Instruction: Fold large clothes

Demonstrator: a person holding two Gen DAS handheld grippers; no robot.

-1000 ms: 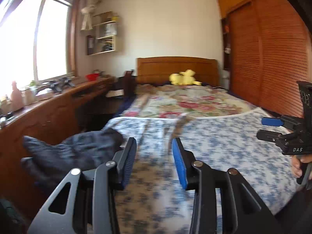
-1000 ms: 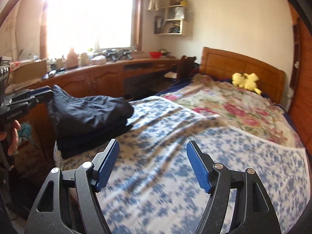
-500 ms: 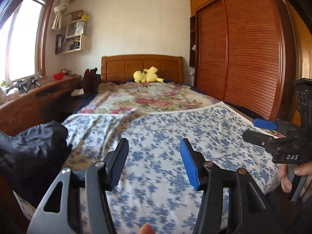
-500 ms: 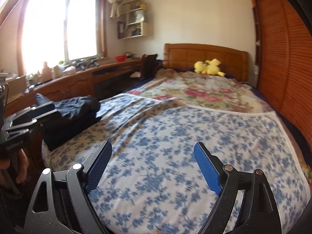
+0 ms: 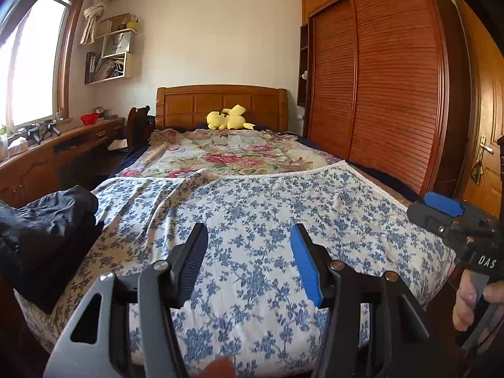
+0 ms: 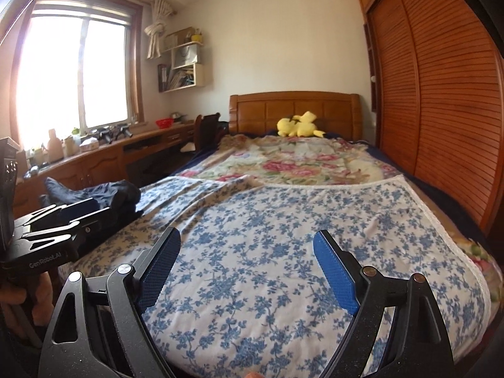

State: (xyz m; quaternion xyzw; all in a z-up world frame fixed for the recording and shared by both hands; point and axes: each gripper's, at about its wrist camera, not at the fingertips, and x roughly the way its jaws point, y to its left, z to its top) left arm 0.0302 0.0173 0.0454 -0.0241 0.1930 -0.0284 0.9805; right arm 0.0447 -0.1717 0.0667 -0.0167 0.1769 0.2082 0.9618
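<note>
A stack of folded dark clothes (image 5: 44, 233) lies on the near left corner of the bed, on a blue-flowered white sheet (image 5: 267, 220); it also shows in the right wrist view (image 6: 104, 192). My left gripper (image 5: 249, 242) is open and empty, above the foot of the bed, to the right of the stack. My right gripper (image 6: 247, 245) is open and empty, above the sheet's middle. Each gripper shows at the edge of the other's view: the right one (image 5: 453, 220), the left one (image 6: 56, 230).
A floral quilt (image 5: 226, 157) covers the far half of the bed, with a yellow plush toy (image 5: 228, 118) at the wooden headboard (image 5: 220, 102). A long wooden desk (image 6: 104, 154) runs under the window on the left. Slatted wardrobe doors (image 5: 378, 94) stand on the right.
Both views have swung right, from the clothes stack and desk toward the middle of the bed. The stack now sits at the left edge. Both grippers stayed open and empty.
</note>
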